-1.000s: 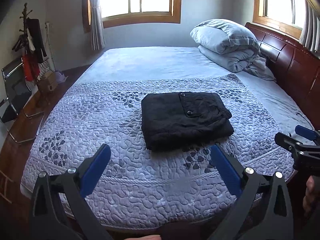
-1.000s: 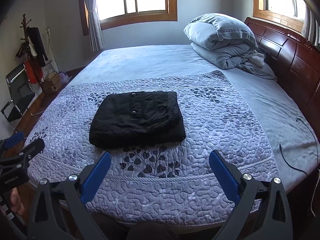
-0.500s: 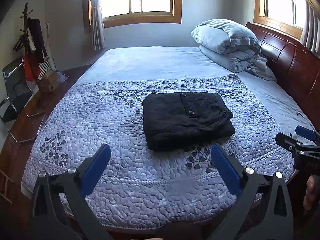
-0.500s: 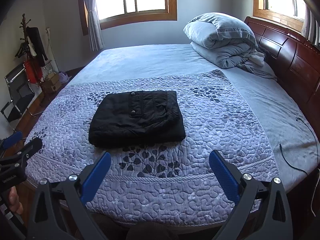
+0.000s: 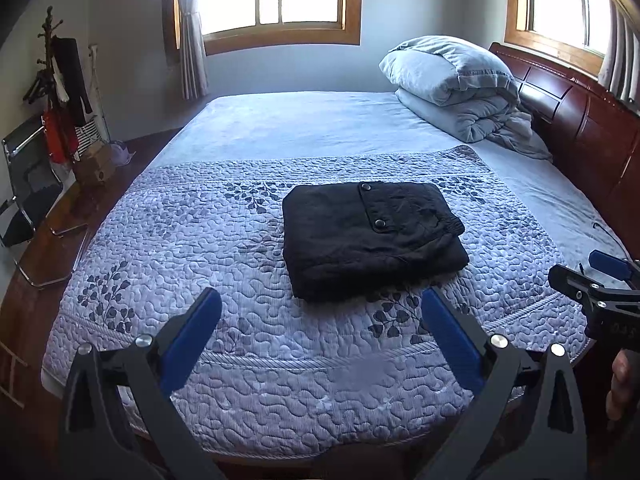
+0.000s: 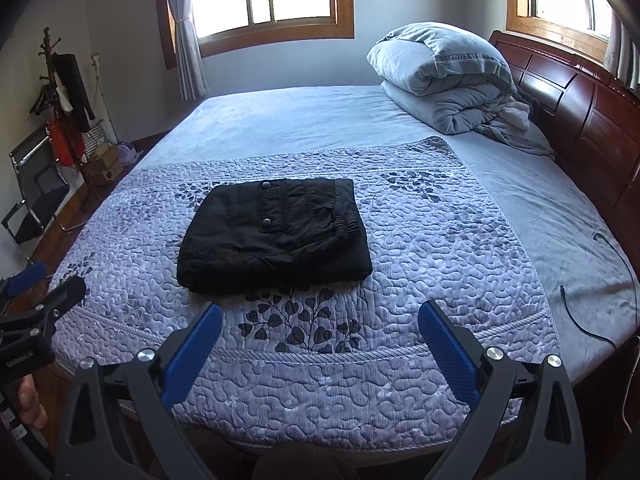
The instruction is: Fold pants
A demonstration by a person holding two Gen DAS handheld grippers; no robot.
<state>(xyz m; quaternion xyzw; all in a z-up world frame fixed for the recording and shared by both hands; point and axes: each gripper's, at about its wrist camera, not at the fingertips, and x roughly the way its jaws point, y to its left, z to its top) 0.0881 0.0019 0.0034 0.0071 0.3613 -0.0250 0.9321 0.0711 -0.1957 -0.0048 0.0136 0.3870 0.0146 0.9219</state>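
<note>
The black pants lie folded into a compact rectangle on the quilted purple bedspread, snap-button pocket flap on top. They also show in the right wrist view. My left gripper is open and empty, held back near the bed's front edge, short of the pants. My right gripper is open and empty too, equally far back. The right gripper shows at the right edge of the left wrist view, and the left gripper at the left edge of the right wrist view.
A folded grey duvet lies at the head of the bed by the dark wooden headboard. A black cable trails over the bed's right side. A chair and coat rack stand on the left.
Both grippers have drifted very slightly; the pants lie as before and both grippers stay open.
</note>
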